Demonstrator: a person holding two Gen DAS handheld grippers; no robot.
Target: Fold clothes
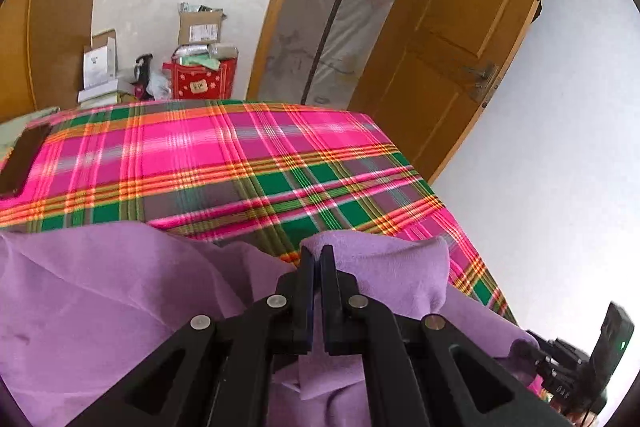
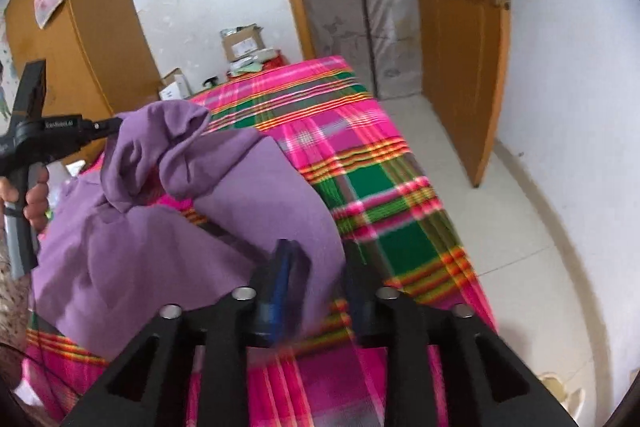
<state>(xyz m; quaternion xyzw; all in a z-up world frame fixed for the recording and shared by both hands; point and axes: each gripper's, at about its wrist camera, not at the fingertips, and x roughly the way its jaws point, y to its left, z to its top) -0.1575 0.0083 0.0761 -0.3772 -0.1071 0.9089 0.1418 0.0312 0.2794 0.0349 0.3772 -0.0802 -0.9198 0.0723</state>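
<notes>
While pinched in the left gripper [image 1: 319, 259], purple garment [image 2: 168, 235] (right gripper [image 2: 320, 267] jaws apart); lettering unreadable.

Small white lettering runs along the black claw body [image 2: 60, 135] at the frame's left edge (too blurred to read); the box labels are illegible too.

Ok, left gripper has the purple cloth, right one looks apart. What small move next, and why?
Probably lower the left gripper and lay its pinched fold of the purple garment flat on the plaid bedspread. The left gripper is shut on a raised, bunched part, while the right gripper stands open with the cloth edge loose between its fingers, so that side already seems released.
</notes>
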